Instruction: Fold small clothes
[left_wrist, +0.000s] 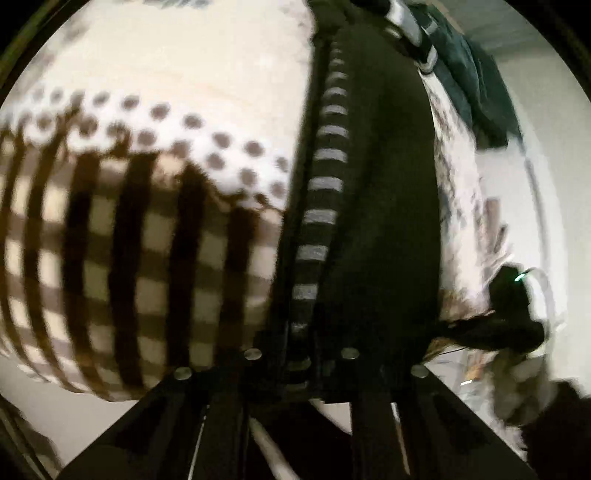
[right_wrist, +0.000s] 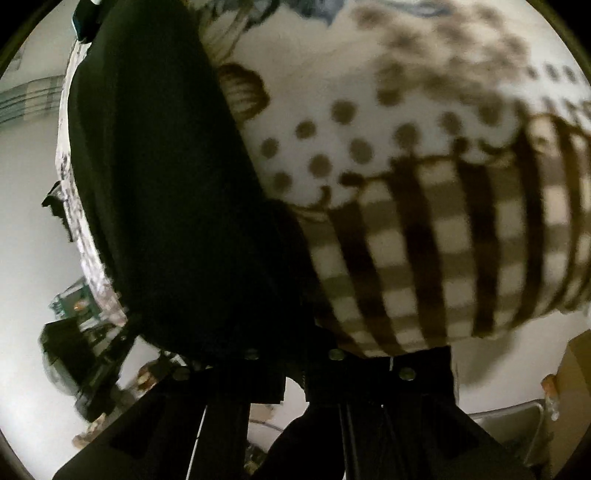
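Under both your cameras the largest thing is a soft blanket (left_wrist: 147, 229), cream with a brown check panel and a band of brown dots above it; it fills the left of the left wrist view and the right of the right wrist view (right_wrist: 424, 240), all of it blurred. Across it lies the dark garment (left_wrist: 376, 206) you are folding, a black piece running from the top of each view down to your fingers, with a strip of grey and black stripes (left_wrist: 321, 192) along its left edge in the left wrist view. In the right wrist view the same garment (right_wrist: 166, 184) covers the left half of the blanket and shows no stripes. Past its far edge you see a pale patterned cloth (left_wrist: 465, 192), and at the top a dark green heap (left_wrist: 469, 74) that is too blurred to name. Your left hand-held gripper (left_wrist: 301, 360) sits at the near end of the garment with its jaws drawn together, and the black cloth runs straight into them, so it looks clamped on the garment's edge. Your right hand-held gripper (right_wrist: 295, 363) is likewise drawn together at the garment's near edge, the dark cloth reaching down between its fingers; the grip itself is lost in shadow.
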